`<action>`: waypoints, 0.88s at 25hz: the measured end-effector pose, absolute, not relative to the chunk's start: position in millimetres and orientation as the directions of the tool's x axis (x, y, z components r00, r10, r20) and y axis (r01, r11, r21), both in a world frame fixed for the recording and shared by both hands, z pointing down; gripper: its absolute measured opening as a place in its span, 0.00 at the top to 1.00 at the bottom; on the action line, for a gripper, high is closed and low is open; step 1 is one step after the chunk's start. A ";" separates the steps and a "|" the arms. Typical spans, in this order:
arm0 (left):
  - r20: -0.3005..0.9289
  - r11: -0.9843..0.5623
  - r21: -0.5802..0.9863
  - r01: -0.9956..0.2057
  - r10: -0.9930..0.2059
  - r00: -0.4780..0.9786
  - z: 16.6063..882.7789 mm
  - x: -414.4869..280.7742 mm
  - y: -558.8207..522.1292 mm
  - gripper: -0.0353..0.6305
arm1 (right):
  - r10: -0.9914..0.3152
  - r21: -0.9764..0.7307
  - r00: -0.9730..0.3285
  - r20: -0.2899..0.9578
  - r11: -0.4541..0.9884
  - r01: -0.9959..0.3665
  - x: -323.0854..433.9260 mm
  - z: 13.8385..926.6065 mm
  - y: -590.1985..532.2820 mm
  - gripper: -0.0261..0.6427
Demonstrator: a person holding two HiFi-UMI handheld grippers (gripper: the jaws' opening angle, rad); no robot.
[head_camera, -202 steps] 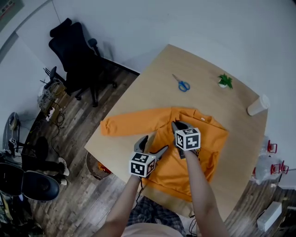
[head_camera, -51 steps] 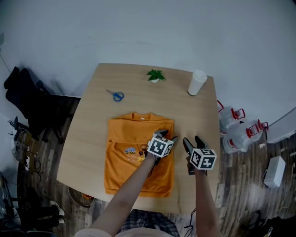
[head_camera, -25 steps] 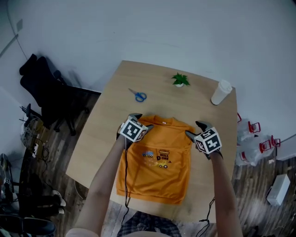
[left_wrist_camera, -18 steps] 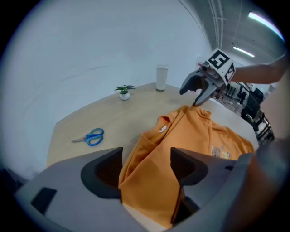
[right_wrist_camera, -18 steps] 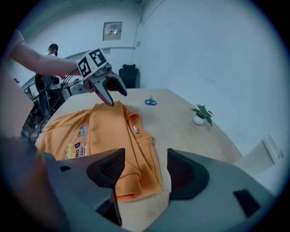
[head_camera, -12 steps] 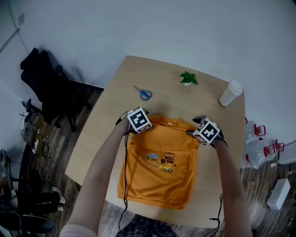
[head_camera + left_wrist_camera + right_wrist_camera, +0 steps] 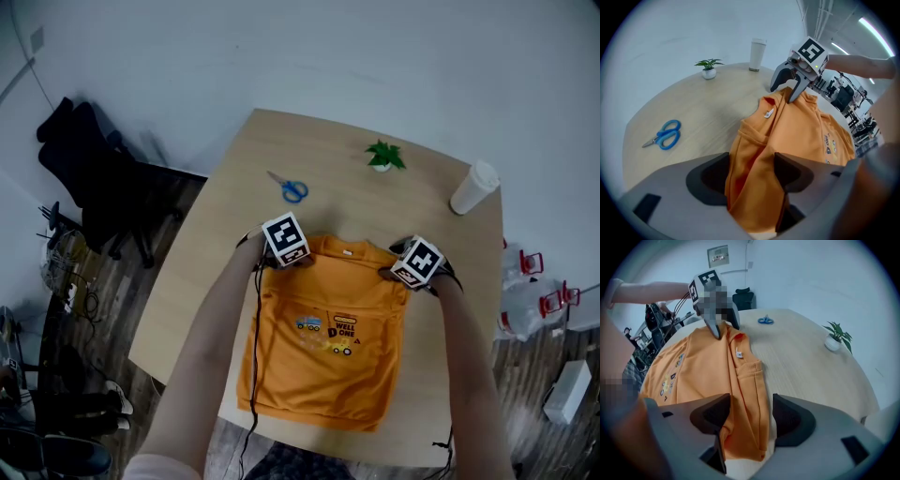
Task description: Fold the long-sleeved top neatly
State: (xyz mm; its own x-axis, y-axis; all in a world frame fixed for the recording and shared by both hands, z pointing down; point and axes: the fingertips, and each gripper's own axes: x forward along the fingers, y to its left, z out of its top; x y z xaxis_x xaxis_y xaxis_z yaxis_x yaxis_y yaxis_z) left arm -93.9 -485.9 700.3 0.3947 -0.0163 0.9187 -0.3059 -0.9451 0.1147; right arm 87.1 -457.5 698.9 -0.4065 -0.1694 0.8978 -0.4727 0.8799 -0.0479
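The long-sleeved top [image 7: 323,352] is lying print-up on the wooden table [image 7: 234,216], with its sleeves already tucked in, its collar pointing away from the person and its hem near the near edge. The left gripper [image 7: 751,174] is straddling one shoulder corner. Its jaws have just been closing, and bunched orange cloth is filling the gap and meeting both pads [image 7: 710,177]. The right gripper [image 7: 750,416] is straddling the other shoulder but is not clamping yet: bare table is showing between the cloth and one pad [image 7: 790,417].

The main risk is uneven timing. If the left side is lifting while the right is only resting over the cloth, the top is likely to skew and its tucked sleeves to slide out. The left bite is also gathering a thick wad, so a crease may be getting carried into the fold, or only the upper layers may be rising. The right jaws are sitting close to the corner's edge, so a shallow pinch could slip free mid-fold.

Counted: one top, two grippers, one table, one pair of blue scissors [image 7: 287,187], one small potted plant [image 7: 382,157], one white cup [image 7: 473,187] and one black office chair [image 7: 89,159].
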 end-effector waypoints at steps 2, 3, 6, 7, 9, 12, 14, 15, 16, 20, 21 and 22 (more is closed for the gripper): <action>0.915 -0.943 0.146 -0.299 0.014 0.403 700.9 -92.2 -482.4 0.53 | -0.159 -0.083 -0.429 0.889 0.867 -0.492 87.8 699.7 -456.4 0.53; 0.913 -0.941 0.161 -0.297 0.027 0.408 701.0 -91.4 -480.5 0.56 | -0.153 -0.098 -0.439 0.885 0.861 -0.498 87.7 699.8 -455.1 0.54; 0.904 -0.936 0.189 -0.298 0.047 0.425 701.8 -90.4 -476.8 0.61 | -0.141 -0.127 -0.461 0.876 0.855 -0.503 85.4 700.6 -450.4 0.62; 0.901 -0.935 0.195 -0.297 0.051 0.430 702.0 -90.1 -475.9 0.62 | -0.138 -0.132 -0.465 0.874 0.855 -0.501 84.7 700.8 -448.9 0.63; 0.896 -0.933 0.207 -0.294 0.059 0.441 702.0 -88.2 -472.8 0.67 | -0.130 -0.137 -0.472 0.872 0.861 -0.489 83.2 700.6 -445.3 0.68; 0.890 -0.933 0.208 -0.294 0.056 0.452 700.9 -86.7 -470.3 0.71 | -0.126 -0.121 -0.473 0.872 0.880 -0.459 80.3 700.9 -440.7 0.79; 0.888 -0.936 0.197 -0.292 0.044 0.457 699.4 -87.1 -469.1 0.74 | -0.134 -0.100 -0.464 0.876 0.889 -0.446 79.6 702.8 -438.5 0.87; 0.888 -0.939 0.186 -0.289 0.035 0.458 698.4 -87.1 -468.5 0.77 | -0.140 -0.091 -0.458 0.878 0.891 -0.446 79.5 703.0 -437.8 0.88; 0.889 -0.943 0.171 -0.287 0.022 0.457 697.4 -87.1 -468.1 0.82 | -0.147 -0.084 -0.455 0.878 0.890 -0.449 79.4 702.4 -437.4 0.88; 0.894 -0.955 0.094 -0.282 -0.044 0.446 692.3 -88.1 -468.2 0.86 | -0.205 -0.058 -0.463 0.862 0.869 -0.492 79.9 690.8 -441.4 0.89; 0.894 -0.956 0.073 -0.283 -0.063 0.444 689.1 -87.6 -469.0 0.86 | -0.228 -0.041 -0.462 0.857 0.864 -0.502 80.6 685.9 -442.8 0.89; 0.892 -0.957 0.052 -0.287 -0.085 0.445 684.8 -87.1 -470.0 0.86 | -0.252 -0.019 -0.457 0.853 0.861 -0.509 81.3 680.9 -444.1 0.89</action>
State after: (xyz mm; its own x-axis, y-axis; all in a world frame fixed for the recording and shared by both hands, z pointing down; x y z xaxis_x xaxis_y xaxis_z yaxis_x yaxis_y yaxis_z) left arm -87.1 -470.0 684.8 0.4446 -0.0852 0.8917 -0.2869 -0.9566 0.0517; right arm 81.3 -444.1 680.9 -0.4572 -0.2521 0.8529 -0.5090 0.8605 -0.0185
